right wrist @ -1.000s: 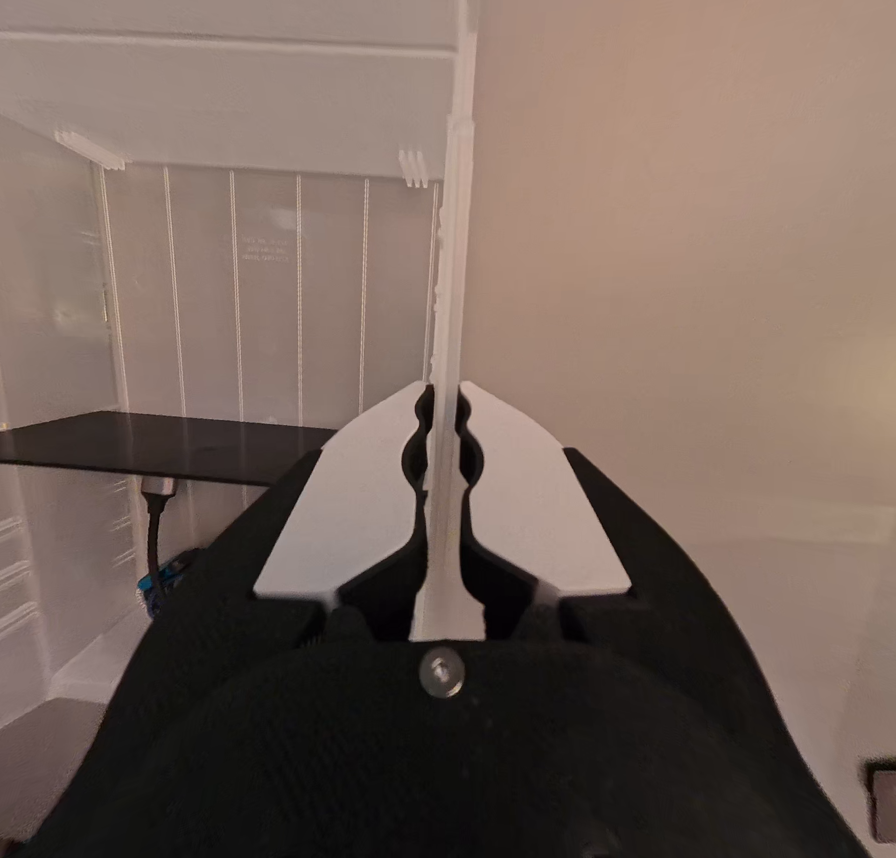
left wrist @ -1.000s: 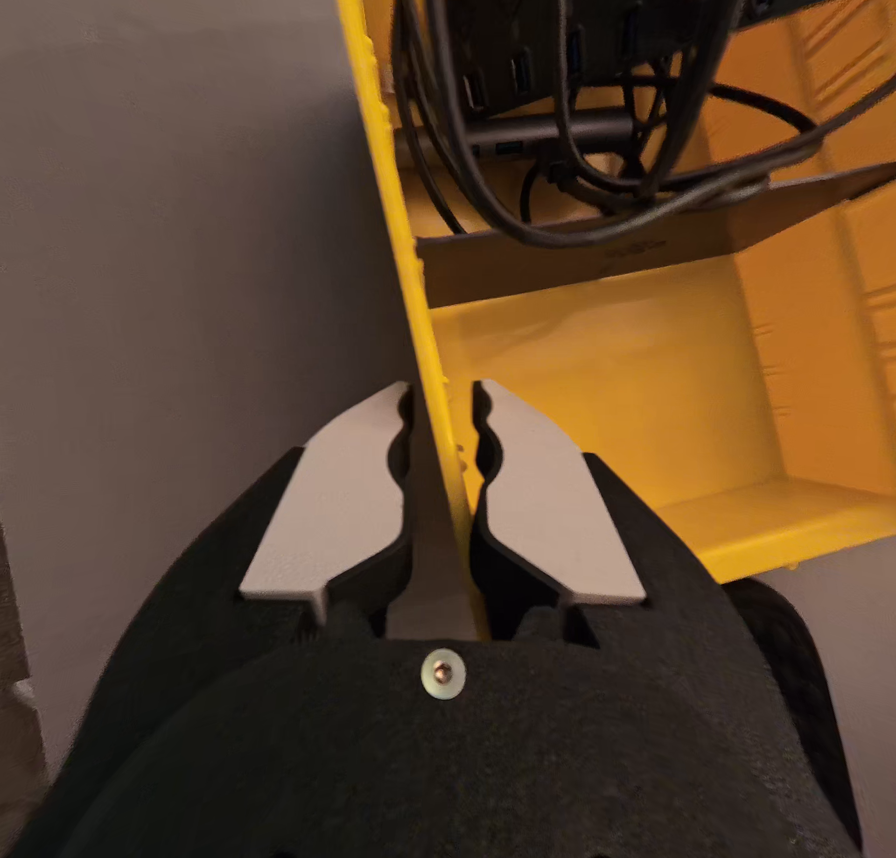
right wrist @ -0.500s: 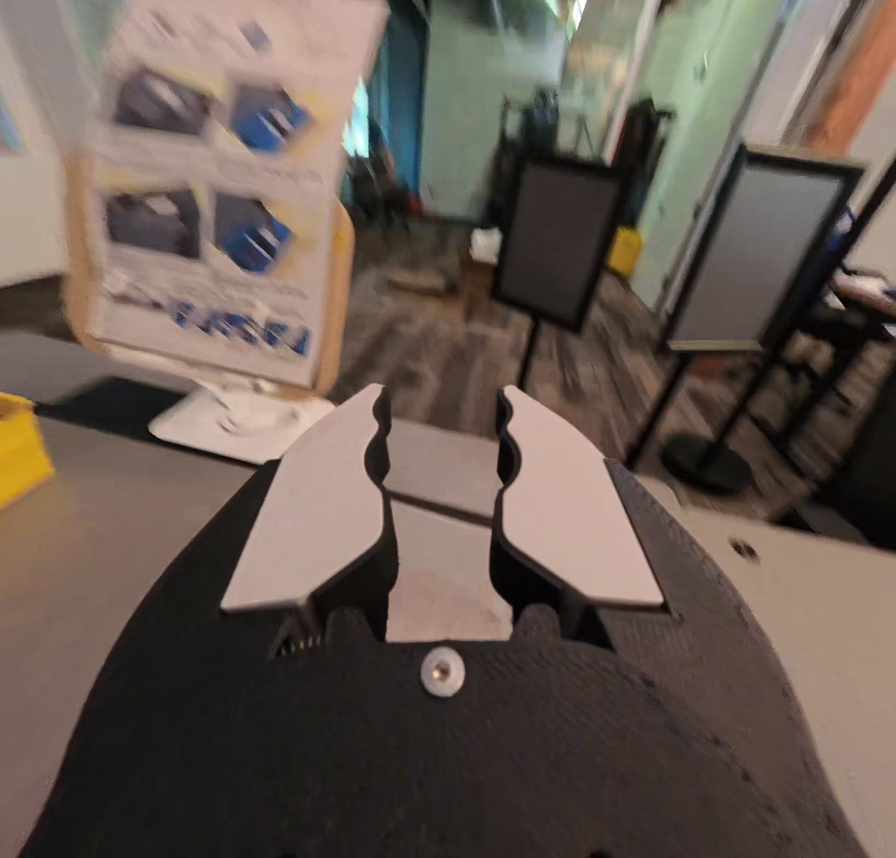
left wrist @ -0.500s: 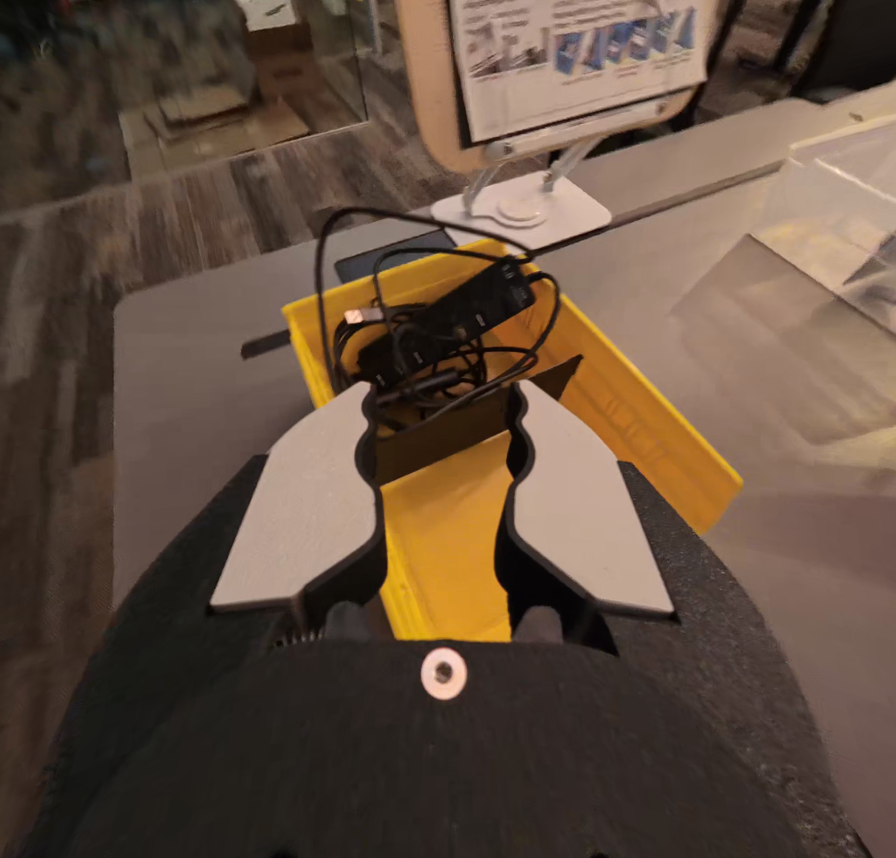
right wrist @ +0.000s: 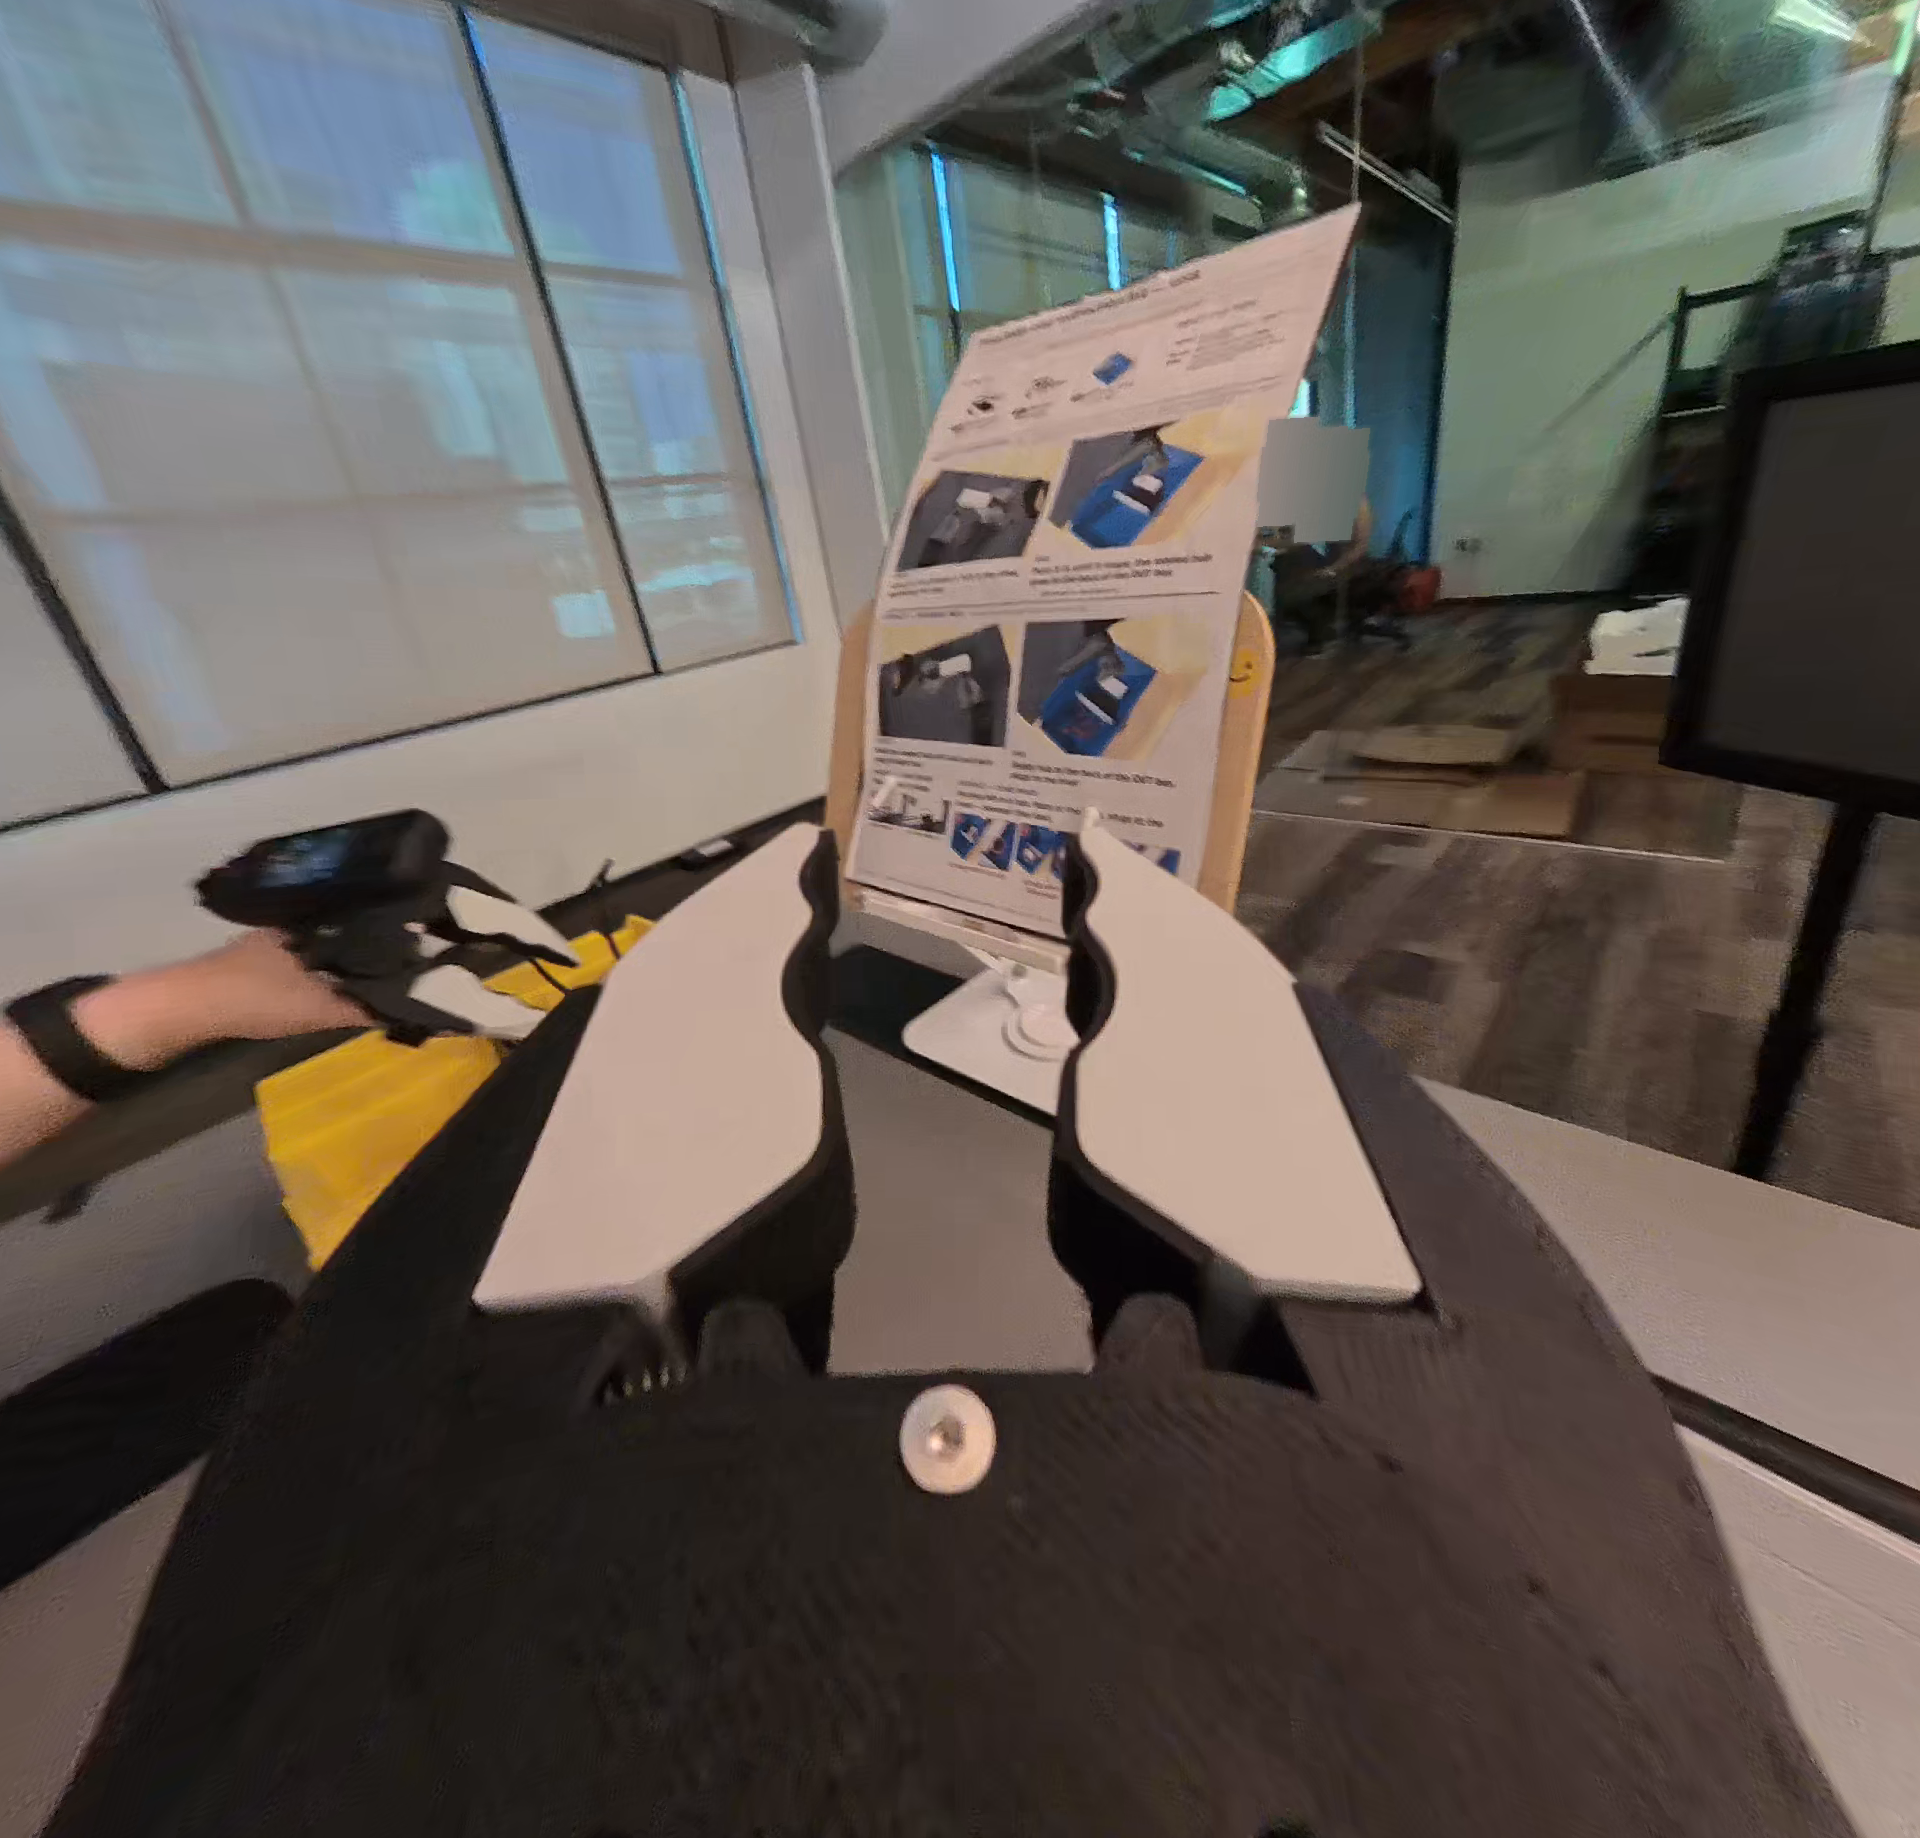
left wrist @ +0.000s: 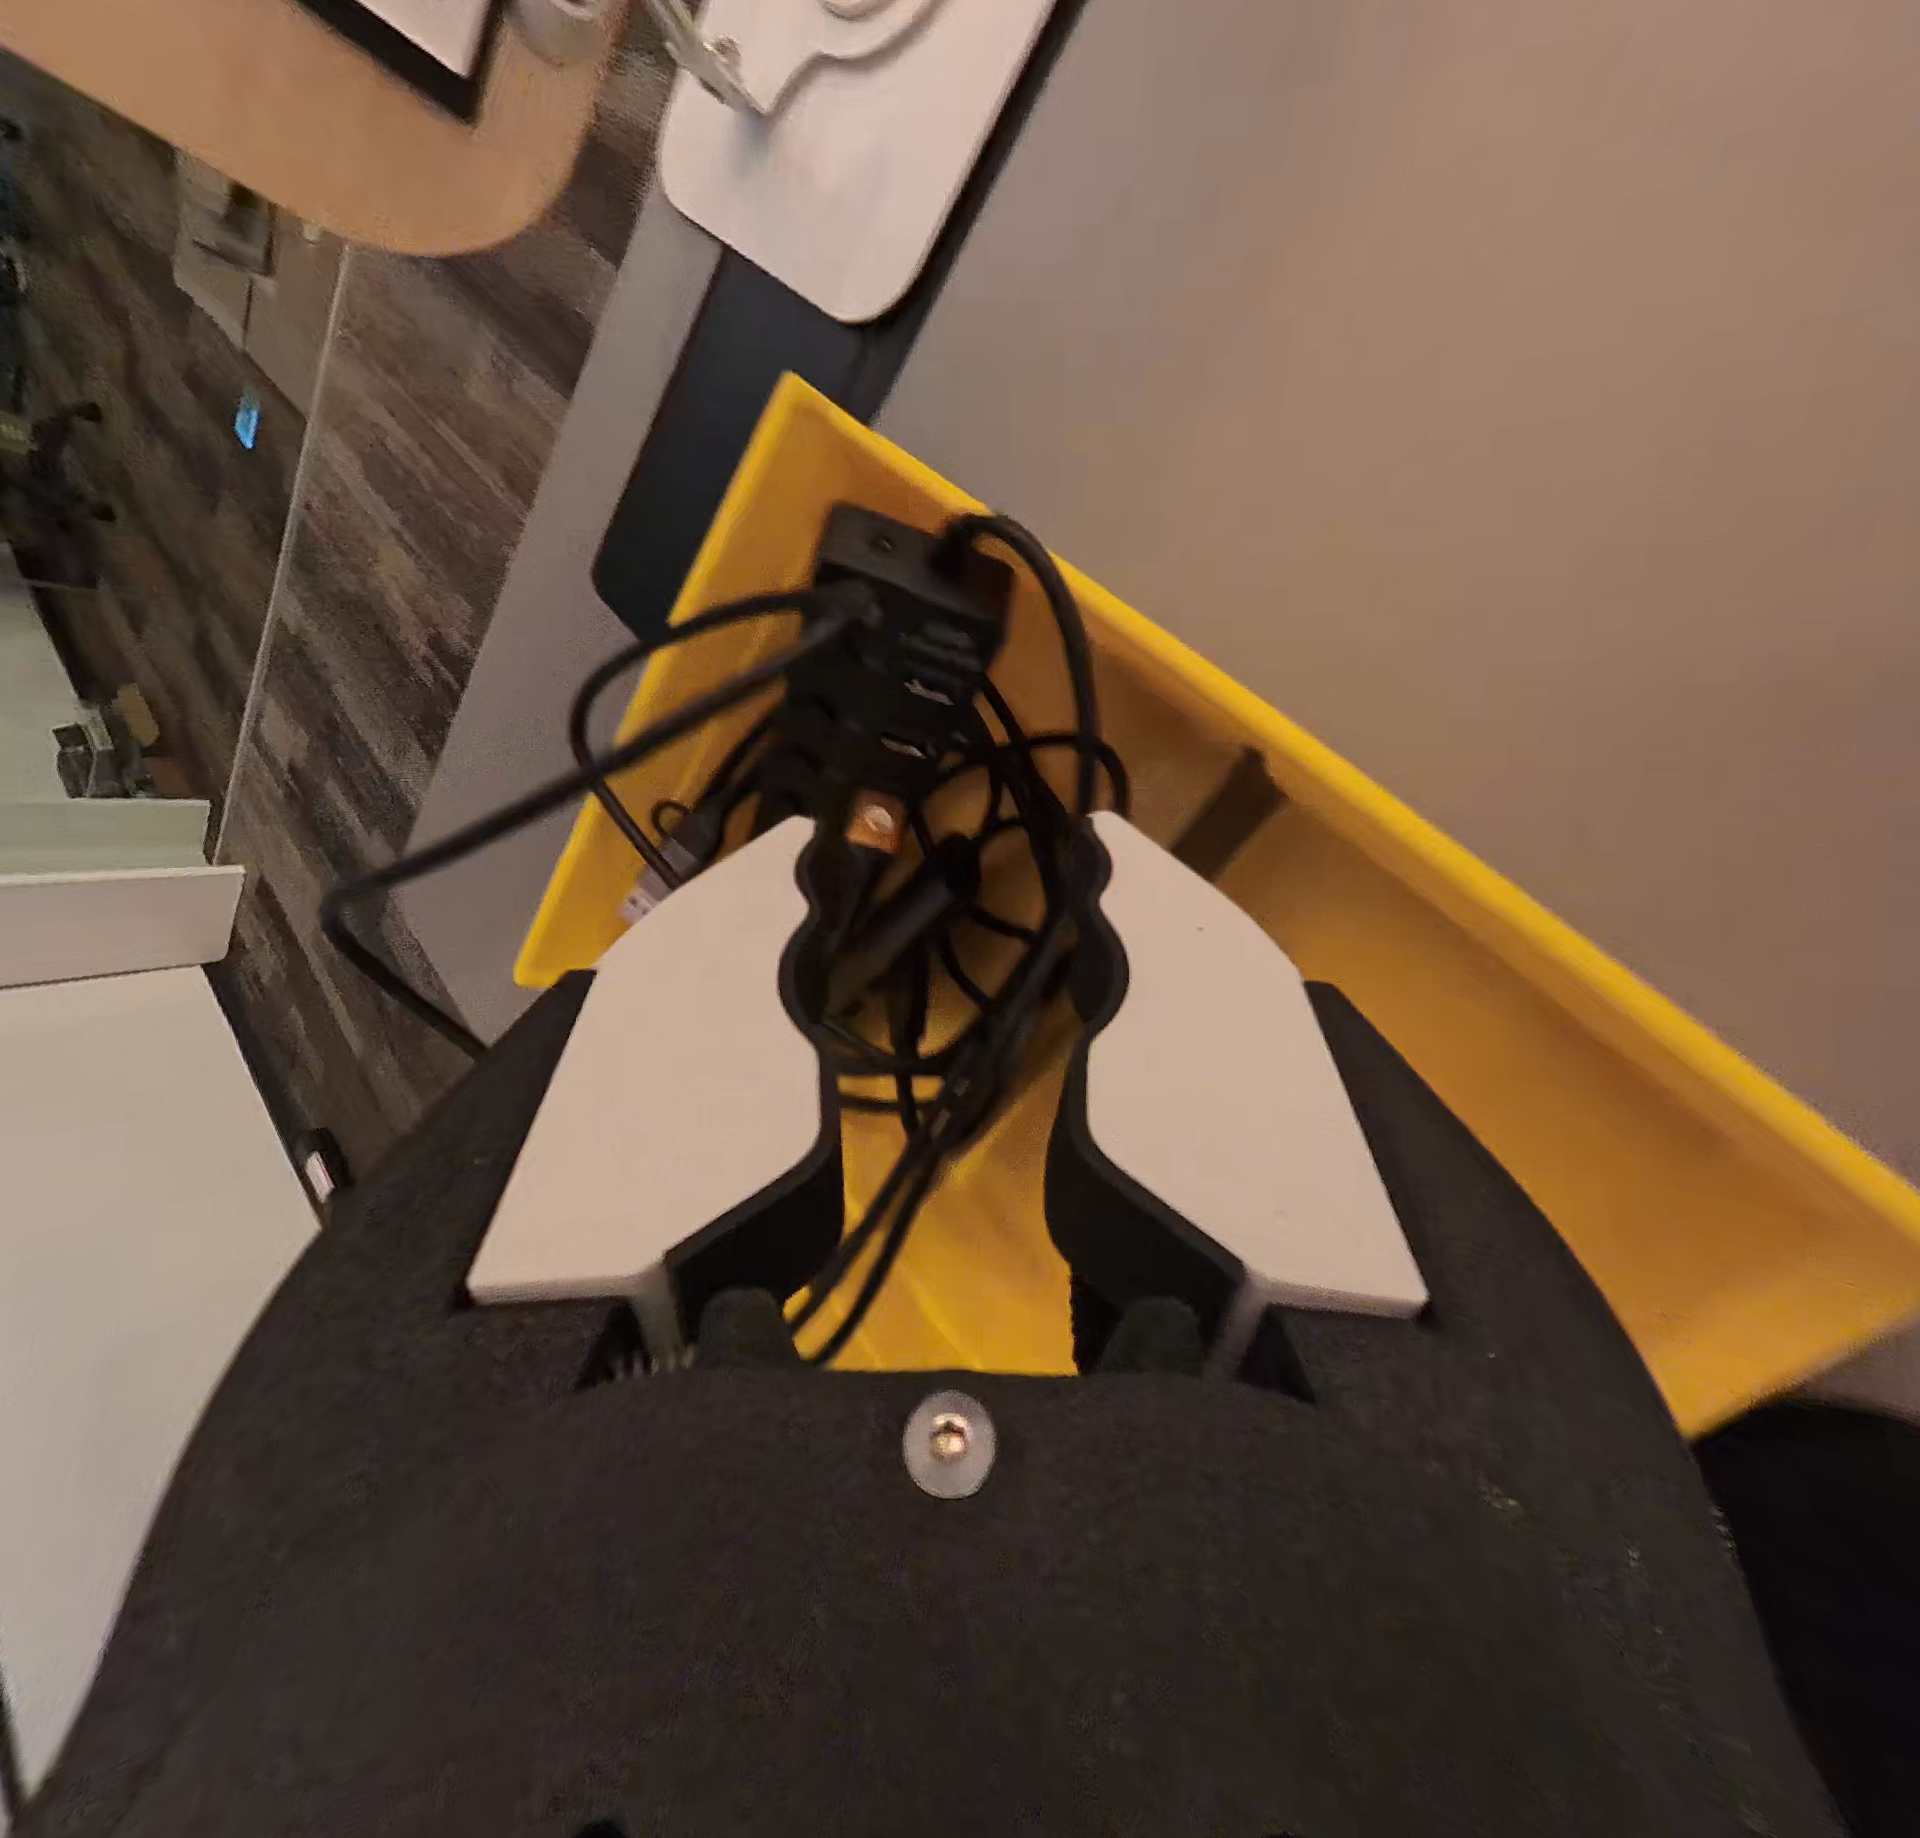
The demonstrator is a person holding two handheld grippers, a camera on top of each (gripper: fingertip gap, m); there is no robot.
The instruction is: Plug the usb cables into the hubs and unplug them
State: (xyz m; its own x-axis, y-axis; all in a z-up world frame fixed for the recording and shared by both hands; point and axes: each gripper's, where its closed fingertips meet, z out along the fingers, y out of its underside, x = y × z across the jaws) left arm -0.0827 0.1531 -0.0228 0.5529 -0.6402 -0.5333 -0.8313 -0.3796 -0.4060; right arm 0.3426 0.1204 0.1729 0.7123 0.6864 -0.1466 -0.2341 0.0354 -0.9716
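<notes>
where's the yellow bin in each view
Left wrist view: the yellow bin fills the centre and right, running diagonally, cables and a hub inside, beyond the open left gripper.
Right wrist view: low at the left edge, under the other gripper.
Shared landmark: the white stand base.

Looks like you're set up in an open-plan office or demo space. You've got big grid-paned windows [right wrist: 364, 365] along one wall, exposed pipes and ducting on the ceiling [right wrist: 1299, 53], and grey wood-look plank flooring [right wrist: 1507, 915]. There's a black display screen on a floor stand [right wrist: 1808, 593], flattened cardboard [right wrist: 1455, 760] on the floor, and a printed instruction sheet on a light wooden stand [right wrist: 1081, 593] on your grey table [right wrist: 1766, 1279].
</notes>
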